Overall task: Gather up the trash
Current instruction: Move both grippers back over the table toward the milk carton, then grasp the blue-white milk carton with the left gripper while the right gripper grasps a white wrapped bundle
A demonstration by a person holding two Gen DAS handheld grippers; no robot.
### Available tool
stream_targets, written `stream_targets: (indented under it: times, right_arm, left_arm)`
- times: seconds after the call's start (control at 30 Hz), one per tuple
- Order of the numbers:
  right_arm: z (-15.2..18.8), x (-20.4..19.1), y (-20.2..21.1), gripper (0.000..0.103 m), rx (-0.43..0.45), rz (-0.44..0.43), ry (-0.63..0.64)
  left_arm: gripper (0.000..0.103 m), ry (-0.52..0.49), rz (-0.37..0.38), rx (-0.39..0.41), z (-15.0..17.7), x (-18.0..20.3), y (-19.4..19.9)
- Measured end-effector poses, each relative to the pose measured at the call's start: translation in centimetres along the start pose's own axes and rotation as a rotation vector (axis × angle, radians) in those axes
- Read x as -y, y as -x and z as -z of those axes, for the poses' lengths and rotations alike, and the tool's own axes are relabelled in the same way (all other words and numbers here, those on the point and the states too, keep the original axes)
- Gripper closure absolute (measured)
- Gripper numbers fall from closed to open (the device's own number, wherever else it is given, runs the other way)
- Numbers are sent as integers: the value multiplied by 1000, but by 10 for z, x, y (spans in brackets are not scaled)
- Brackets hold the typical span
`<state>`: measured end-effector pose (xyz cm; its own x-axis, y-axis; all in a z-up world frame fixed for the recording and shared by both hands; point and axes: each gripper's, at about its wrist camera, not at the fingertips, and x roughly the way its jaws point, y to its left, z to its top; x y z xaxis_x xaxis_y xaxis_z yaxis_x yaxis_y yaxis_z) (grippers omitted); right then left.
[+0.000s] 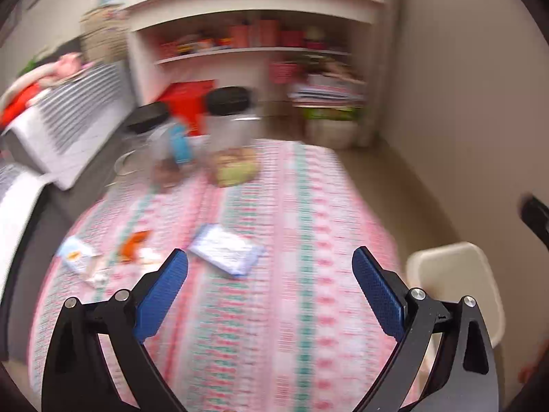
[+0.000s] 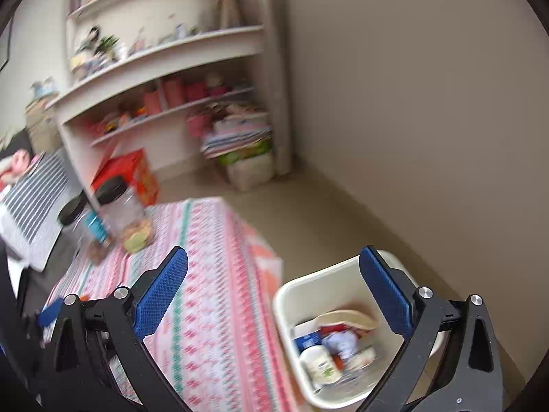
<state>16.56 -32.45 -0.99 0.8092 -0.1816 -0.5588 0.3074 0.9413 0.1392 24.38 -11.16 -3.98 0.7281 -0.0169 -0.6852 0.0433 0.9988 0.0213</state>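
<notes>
While both claws are hanging released with nothing between their blue pads, I am looking for the next scrap to take. My left gripper (image 1: 270,261) is hovering over the striped tablecloth (image 1: 291,206), and the remaining trash is lying in the lower left of its view: a white-and-blue wrapper (image 1: 226,249) just above and between the fingers, slightly left of centre, its long axis running from upper left to lower right; an orange scrap (image 1: 133,242) and a pale wrapper (image 1: 77,255) are sitting further left, beside the left finger. My right gripper (image 2: 273,261) is pointing towards the table's right edge, with the cream bin (image 2: 291,295) in the lower right of its frame, already holding wrappers. I am judging the left claw nearer the white-and-blue wrapper, needing only a short push forward.
</notes>
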Motion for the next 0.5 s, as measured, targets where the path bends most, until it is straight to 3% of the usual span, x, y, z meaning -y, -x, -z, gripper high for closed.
stream_targets:
  times: [0.17, 0.3, 0.5]
  right_arm:
    - [11, -43, -7, 7, -32, -34, 69]
    - [19, -66, -16, 7, -59, -50, 113]
    - [28, -86, -30, 7, -112, -60, 156]
  left_arm:
    - [8, 141, -205, -82, -7, -83, -35]
    - [8, 336, -329, -142, -2, -162, -65]
    - [8, 577, -441, -240, 7, -259, -105]
